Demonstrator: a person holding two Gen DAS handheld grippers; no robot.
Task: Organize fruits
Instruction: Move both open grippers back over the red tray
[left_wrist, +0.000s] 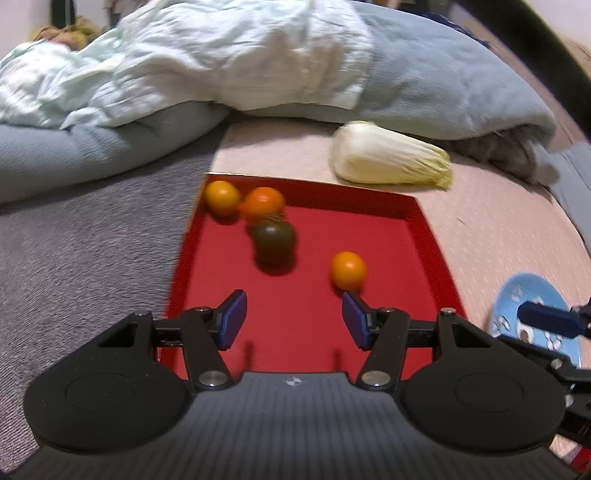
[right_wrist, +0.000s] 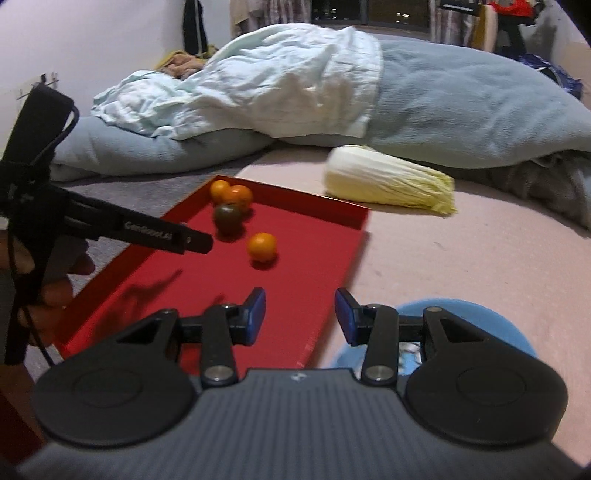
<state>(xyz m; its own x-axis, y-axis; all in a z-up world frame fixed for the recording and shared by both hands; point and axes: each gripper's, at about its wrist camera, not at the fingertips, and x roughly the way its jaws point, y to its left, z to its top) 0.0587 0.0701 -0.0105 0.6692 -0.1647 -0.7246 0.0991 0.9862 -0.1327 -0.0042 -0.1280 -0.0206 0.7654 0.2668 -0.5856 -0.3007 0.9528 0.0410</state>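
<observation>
The left tool (left_wrist: 294, 319) hangs over the near part of a red tray (left_wrist: 388, 295) that lies on a bed (left_wrist: 498, 229). Its blue pads stand apart with nothing between them.

Four small round fruits sit in the tray. The nearest, an orange fruit (left_wrist: 348, 270), lies at about 1 o'clock from the left tool, just beyond the tip of its right pad; whether they touch cannot be told. A dark green fruit (left_wrist: 275, 238) lies further off at 12 o'clock, well clear of the pads. Behind it, touching or nearly so, is a deeper orange fruit (left_wrist: 263, 202), and a yellow-orange fruit (left_wrist: 222, 196) sits beside that one in the tray's far left corner, at 11 o'clock.

The right tool (right_wrist: 300, 317) hovers over the tray's right edge, with its left pad above the red floor and its right pad above the bed near a blue plate (right_wrist: 517, 332). Its pads are also apart and hold nothing. From it, the near orange fruit lies at 11 o'clock, and the cluster of three lies further along the same line.

A cabbage (right_wrist: 388, 181) lies on the bed beyond the tray, at 1 o'clock from both tools, in front of a heap of bedding (right_wrist: 295, 81). A hand (right_wrist: 55, 284) grips the left tool's handle.
</observation>
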